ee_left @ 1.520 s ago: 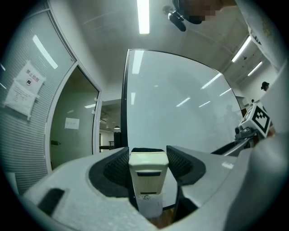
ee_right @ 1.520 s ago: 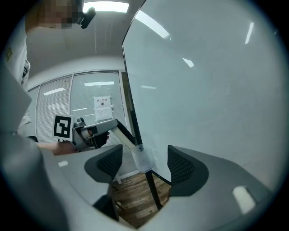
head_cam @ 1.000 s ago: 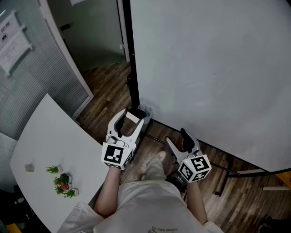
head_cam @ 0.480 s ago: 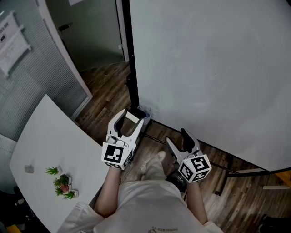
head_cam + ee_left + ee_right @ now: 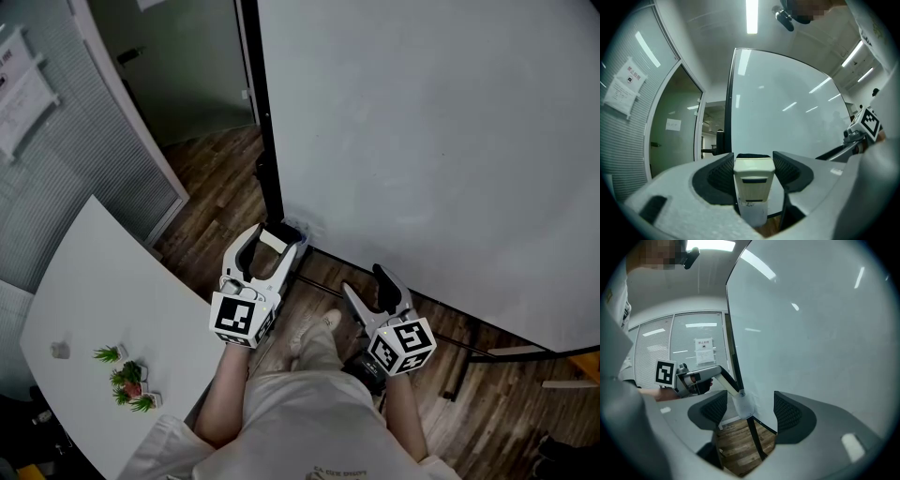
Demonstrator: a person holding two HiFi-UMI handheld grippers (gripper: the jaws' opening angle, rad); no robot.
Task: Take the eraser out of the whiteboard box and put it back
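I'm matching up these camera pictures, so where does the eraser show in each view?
Head view: eraser just left of centre, in the left tongs, beside the whiteboard's lower corner.
Left gripper view: bottom centre, clamped by the left tongs.
Right gripper view: cream sliver left of centre, at the left tongs' tip.
Shared landmark: the whiteboard's black edge post.

Dark wood floor (image 5: 220, 173); white table (image 5: 103, 277) w/ small plants (image 5: 127, 377); blinds on glass partition (image 5: 56, 178); ceiling strip light (image 5: 751, 16).
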